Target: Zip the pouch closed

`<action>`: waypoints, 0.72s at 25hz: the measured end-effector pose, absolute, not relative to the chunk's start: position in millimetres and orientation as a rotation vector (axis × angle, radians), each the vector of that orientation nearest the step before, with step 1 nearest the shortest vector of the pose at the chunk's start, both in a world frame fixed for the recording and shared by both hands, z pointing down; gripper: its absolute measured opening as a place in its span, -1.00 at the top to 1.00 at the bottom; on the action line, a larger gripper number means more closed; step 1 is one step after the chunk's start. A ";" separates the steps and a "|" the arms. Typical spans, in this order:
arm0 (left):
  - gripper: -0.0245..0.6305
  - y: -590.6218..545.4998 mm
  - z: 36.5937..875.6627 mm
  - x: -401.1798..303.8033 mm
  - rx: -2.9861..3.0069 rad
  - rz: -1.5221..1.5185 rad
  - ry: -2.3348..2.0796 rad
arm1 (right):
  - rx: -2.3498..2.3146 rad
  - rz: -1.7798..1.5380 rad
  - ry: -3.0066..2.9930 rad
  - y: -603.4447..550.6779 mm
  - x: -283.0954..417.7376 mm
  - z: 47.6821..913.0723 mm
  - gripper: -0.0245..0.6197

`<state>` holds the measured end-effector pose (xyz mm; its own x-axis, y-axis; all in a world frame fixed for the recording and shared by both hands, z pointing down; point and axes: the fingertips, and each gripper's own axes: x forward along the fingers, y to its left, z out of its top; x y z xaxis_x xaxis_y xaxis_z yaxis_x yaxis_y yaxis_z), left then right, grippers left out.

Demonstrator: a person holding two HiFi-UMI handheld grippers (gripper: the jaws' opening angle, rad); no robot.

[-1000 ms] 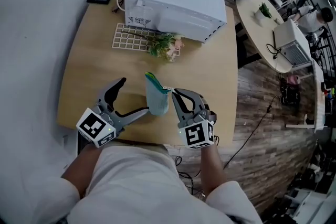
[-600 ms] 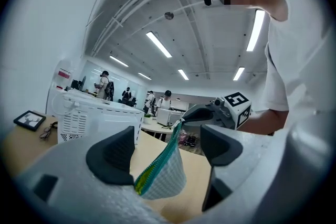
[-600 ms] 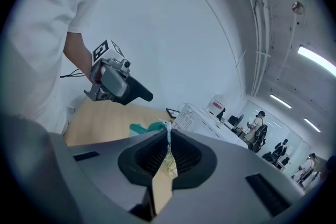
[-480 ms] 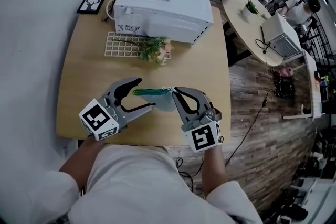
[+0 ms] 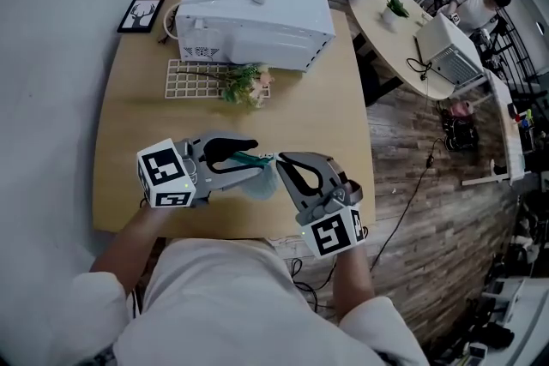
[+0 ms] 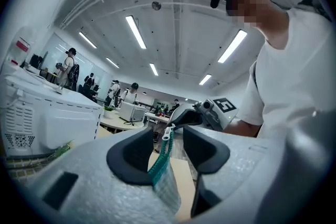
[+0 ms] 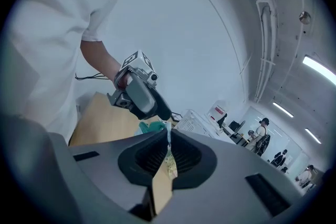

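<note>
Swung inward from the near left side of the table [image 5: 129, 133] over the past second, the left gripper [image 5: 258, 159] now lies level along the top of the pouch [image 5: 260, 186]. The pouch has gone from hanging upright to stretching sideways between the two tools, lifted clear above the table's front edge. Its jaws have just been closing, and the pouch's teal zipper band [image 6: 161, 159] runs between them. It lies against one pad with a gap still showing at the other, so the jaws stand partly spread and not yet clamped. Opposite it, the right gripper [image 5: 280, 159] has risen slightly. Its jaws are pressed together on the pouch's near end, with a thin silvery strip standing up between the pads in the right gripper view.

The pouch is small and soft, with a pale, translucent, finely ribbed body below the band of teal teeth. A light-coloured puller [image 6: 168, 132] sits at the end of the band, towards the right gripper.

Further back on the table stand a white appliance [image 5: 249, 13], a white grid rack [image 5: 190, 80] with a sprig of flowers [image 5: 244, 87] on it, and a framed picture [image 5: 141, 15]
</note>
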<state>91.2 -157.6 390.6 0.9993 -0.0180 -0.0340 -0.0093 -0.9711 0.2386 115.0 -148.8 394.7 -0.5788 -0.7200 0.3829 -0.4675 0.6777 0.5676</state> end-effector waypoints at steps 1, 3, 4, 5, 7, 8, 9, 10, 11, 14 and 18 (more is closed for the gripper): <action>0.36 -156.9 390.5 92.2 2.892 -0.052 -0.002 | 0.909 -0.553 -2.285 -147.1 114.5 394.9 0.87; 0.39 -155.4 393.2 94.8 2.871 -0.035 0.041 | 0.909 -0.558 -2.284 -143.7 112.9 394.2 0.87; 0.39 -154.6 395.0 96.3 2.858 -0.026 0.062 | 0.909 -0.560 -2.284 -141.9 112.4 393.8 0.87; 0.39 -153.7 396.4 97.7 2.843 -0.021 0.082 | 0.907 -0.563 -2.281 -140.2 112.4 393.6 0.87; 0.42 -151.7 397.5 99.1 2.821 -0.018 0.121 | 0.899 -0.572 -2.271 -137.3 113.3 394.2 0.87; 0.47 -150.5 398.0 99.1 2.813 -0.015 0.141 | 0.896 -0.577 -2.267 -136.0 113.6 394.6 0.87; 0.54 -149.0 398.4 98.9 2.805 -0.010 0.161 | 0.894 -0.580 -2.266 -134.7 113.7 395.0 0.87; 0.58 -147.5 398.6 98.7 2.797 -0.006 0.177 | 0.894 -0.582 -2.267 -133.5 113.7 395.3 0.87; 0.60 -146.2 398.4 98.7 2.788 -0.004 0.188 | 0.894 -0.582 -2.269 -132.3 113.8 395.5 0.87; 0.61 -142.3 397.5 99.4 2.778 0.003 0.210 | 0.894 -0.584 -2.274 -129.2 114.0 394.5 0.87; 0.61 -136.2 396.4 99.5 2.759 -0.004 0.236 | 0.895 -0.600 -2.278 -123.9 113.0 392.3 0.87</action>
<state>99.5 -136.2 396.4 0.9860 0.1631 -0.0340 0.1643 -0.9174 0.3625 113.0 -123.9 392.3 -0.5843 -0.7208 0.3729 -0.4435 0.6684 0.5972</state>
